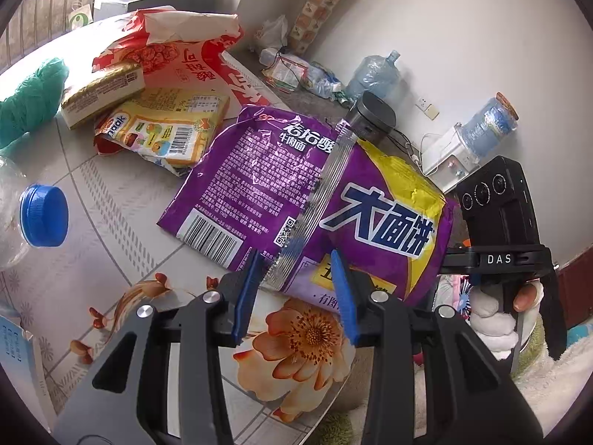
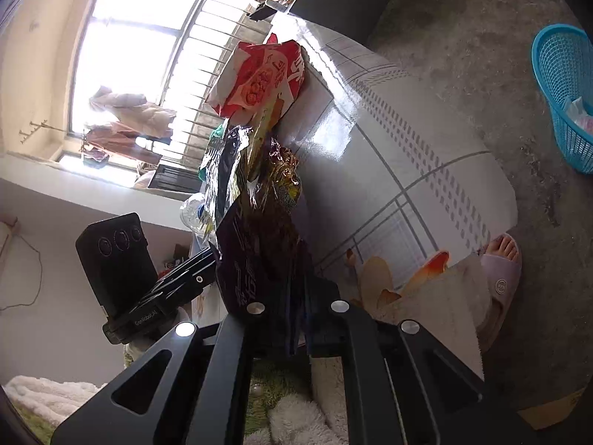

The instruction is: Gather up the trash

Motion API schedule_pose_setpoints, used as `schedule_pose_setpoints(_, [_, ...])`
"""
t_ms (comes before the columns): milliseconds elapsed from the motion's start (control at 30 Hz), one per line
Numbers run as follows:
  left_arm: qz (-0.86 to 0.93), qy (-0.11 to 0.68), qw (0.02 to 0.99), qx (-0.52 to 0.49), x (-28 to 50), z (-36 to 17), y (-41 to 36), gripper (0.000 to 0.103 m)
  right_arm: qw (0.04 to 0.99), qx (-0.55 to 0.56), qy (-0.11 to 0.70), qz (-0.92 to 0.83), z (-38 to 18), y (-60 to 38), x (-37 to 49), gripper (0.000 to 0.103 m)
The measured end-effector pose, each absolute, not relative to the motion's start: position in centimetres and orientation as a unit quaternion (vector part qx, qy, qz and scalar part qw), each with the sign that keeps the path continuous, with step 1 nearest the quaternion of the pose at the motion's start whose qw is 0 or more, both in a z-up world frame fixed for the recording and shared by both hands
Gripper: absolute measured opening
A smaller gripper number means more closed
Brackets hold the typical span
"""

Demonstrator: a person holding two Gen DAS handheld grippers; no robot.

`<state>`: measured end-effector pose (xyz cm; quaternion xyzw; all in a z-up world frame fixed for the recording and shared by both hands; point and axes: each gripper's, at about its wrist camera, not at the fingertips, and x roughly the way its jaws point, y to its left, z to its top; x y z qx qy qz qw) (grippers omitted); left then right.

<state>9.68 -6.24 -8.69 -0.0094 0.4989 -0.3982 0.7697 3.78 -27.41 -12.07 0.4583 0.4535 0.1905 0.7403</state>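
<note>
The left gripper (image 1: 296,296) is held partly open around the near edge of the purple noodle wrapper (image 1: 259,181), whose other end is pinched in the nearly closed right gripper (image 2: 296,330), above the flowered table (image 1: 122,222)

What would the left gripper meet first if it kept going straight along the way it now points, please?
Most likely the purple noodle wrapper: its lower edge already lies between the left gripper's open blue fingers, above the flowered table. Depth is hard to judge.
</note>
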Motion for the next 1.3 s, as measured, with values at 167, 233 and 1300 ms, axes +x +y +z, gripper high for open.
schedule_pose_setpoints(167, [-0.396,0.502,0.769,0.009,9.5,-9.1,-6.9,0.035,0.717,0.509,0.43,0.204,-12.9,-28.9,3.2,0.029])
schedule_pose_setpoints(233, [-0.394,0.508,0.766,0.012,9.6,-9.5,-7.0,0.035,0.706,0.53,0.419,0.213,-13.2,-29.4,3.0,0.034])
schedule_pose_setpoints(1300, [-0.414,0.45,0.791,-0.025,7.1,-4.6,-2.4,0.035,0.618,0.552,0.49,0.271,-13.3,-23.6,3.1,0.004])
